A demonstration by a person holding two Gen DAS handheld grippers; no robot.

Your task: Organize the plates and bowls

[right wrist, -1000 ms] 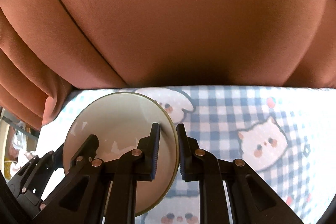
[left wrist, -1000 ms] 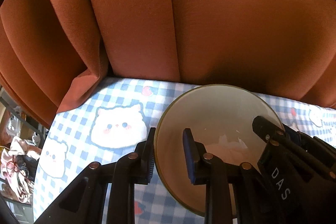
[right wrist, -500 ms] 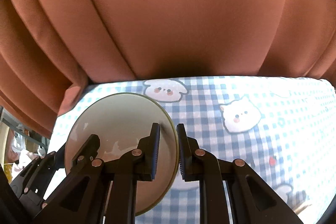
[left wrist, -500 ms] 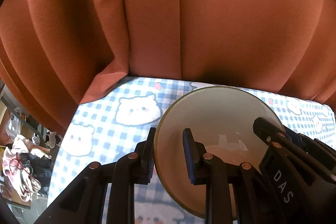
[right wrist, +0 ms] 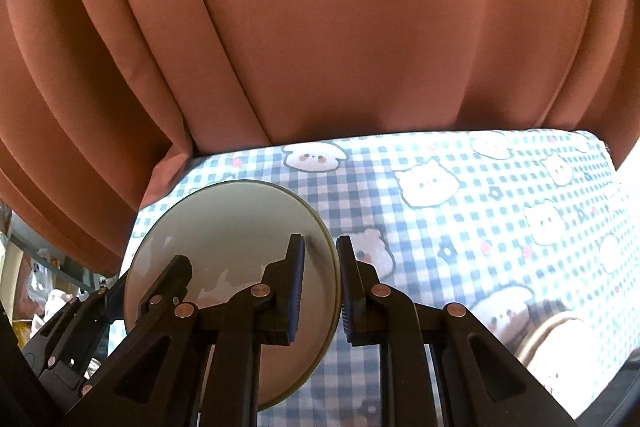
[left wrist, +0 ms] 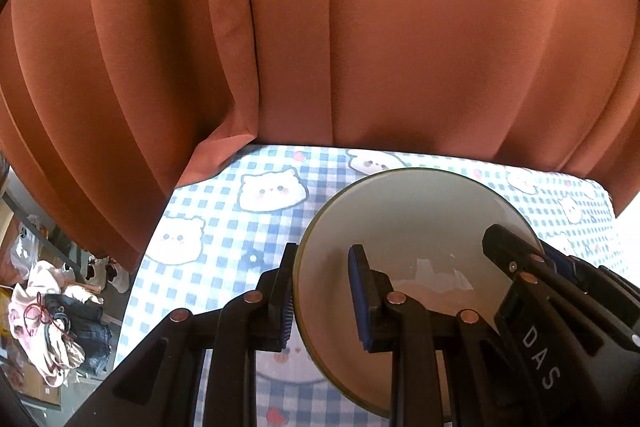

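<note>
The 2 claws share 1 cream bowl [left wrist: 412, 227]: the left claw [left wrist: 322, 297] pinches its left rim, the right claw [right wrist: 320, 291] its right rim. The bowl hangs tilted above the blue-checked worktop [right wrist: 460, 227], near the rust curtain [left wrist: 360, 27] on the far side.

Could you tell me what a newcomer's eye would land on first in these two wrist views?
First, the pale plate with its thin dark rim, gripped at opposite edges by the left gripper and the right gripper, above the table. Under it spreads the blue-and-white checked tablecloth printed with cartoon animal faces. Behind, a rust-orange curtain fills the upper half of both views.
</note>
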